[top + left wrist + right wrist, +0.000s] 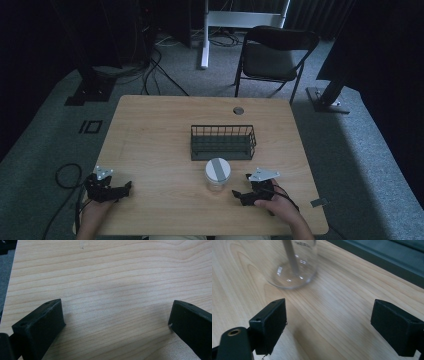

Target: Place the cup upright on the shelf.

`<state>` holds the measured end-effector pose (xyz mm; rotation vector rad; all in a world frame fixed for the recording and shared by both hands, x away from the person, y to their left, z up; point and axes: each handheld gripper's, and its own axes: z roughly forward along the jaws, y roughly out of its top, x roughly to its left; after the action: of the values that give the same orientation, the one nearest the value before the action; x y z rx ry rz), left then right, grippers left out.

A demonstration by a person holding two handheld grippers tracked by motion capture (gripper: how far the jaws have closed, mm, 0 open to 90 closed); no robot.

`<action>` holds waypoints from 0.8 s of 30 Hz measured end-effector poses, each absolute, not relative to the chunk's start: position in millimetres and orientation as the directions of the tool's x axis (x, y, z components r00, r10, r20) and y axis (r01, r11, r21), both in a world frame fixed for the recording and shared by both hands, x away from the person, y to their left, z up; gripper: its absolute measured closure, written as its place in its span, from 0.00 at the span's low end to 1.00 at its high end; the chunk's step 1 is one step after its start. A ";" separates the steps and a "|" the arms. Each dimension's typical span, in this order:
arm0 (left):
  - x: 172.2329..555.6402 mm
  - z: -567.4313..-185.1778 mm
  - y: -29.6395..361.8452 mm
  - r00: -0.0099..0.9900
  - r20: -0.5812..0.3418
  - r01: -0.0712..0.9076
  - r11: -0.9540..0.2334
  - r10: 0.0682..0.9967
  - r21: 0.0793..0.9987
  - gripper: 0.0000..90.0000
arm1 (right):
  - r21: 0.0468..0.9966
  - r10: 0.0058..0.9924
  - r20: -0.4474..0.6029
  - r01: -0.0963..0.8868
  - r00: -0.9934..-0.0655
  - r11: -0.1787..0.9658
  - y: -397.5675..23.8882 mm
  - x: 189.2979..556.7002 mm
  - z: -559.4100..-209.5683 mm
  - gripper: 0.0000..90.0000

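The jar (218, 175) is clear glass with a grey lid and stands upright near the right gripper (240, 196), whose jaws are spread wide and empty.

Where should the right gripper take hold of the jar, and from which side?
Grip the jar around its clear round wall, below the lid, probably coming in level from the person's right, where the right gripper sits with jaws open. The jar stands upright, and the basket stands close behind it, so a grasp from the far side looks blocked.
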<state>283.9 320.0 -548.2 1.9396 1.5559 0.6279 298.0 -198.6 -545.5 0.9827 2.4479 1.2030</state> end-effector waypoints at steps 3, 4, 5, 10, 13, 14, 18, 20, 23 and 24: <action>283.9 -548.2 320.0 0.213 0.010 0.710 -0.162 0.977 0.685 0.00 | 0.774 0.655 0.077 0.459 -0.752 0.435 -194.5 297.3 -545.1 0.14; 283.9 -548.2 320.0 0.213 0.010 0.710 -0.162 0.977 0.685 0.00 | 0.778 0.648 0.077 0.452 -0.758 0.436 -190.7 296.9 -544.8 0.14; 283.9 -548.2 320.0 0.213 0.010 0.710 -0.162 0.977 0.685 0.00 | 0.778 0.648 0.077 0.452 -0.758 0.436 -190.7 296.9 -544.8 0.14; 283.9 -548.1 320.1 0.213 0.010 0.710 -0.162 0.977 0.685 0.00 | 0.794 0.630 0.080 0.431 -0.773 0.428 -180.3 296.7 -542.5 0.14; 283.9 -548.1 320.1 0.214 0.010 0.710 -0.162 0.977 0.685 0.00 | 0.801 0.620 0.080 0.421 -0.780 0.426 -176.1 296.7 -541.3 0.14; 283.9 -548.2 320.1 0.213 0.009 0.710 -0.162 0.977 0.685 0.00 | 0.804 0.616 0.081 0.417 -0.784 0.424 -174.5 296.7 -541.0 0.14; 283.9 -548.2 320.0 0.213 0.010 0.710 -0.162 0.977 0.685 0.00 | 0.809 0.606 0.081 0.408 -0.792 0.424 -169.9 296.4 -540.3 0.14; 283.9 -548.2 320.1 0.213 0.010 0.710 -0.162 0.977 0.686 0.00 | 0.815 0.593 0.091 0.402 -0.800 0.417 -165.8 296.9 -541.2 0.14; 283.9 -548.2 320.1 0.213 0.010 0.710 -0.162 0.977 0.685 0.00 | 0.820 0.586 0.094 0.397 -0.805 0.413 -163.2 296.8 -542.5 0.14; 283.9 -548.2 320.1 0.213 0.010 0.710 -0.162 0.977 0.685 0.00 | 0.821 0.580 0.092 0.391 -0.809 0.416 -161.6 296.1 -542.8 0.14</action>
<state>283.9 320.1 -548.2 1.9402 1.5559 0.6279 296.1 -161.6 -542.8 0.8578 2.4629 1.3436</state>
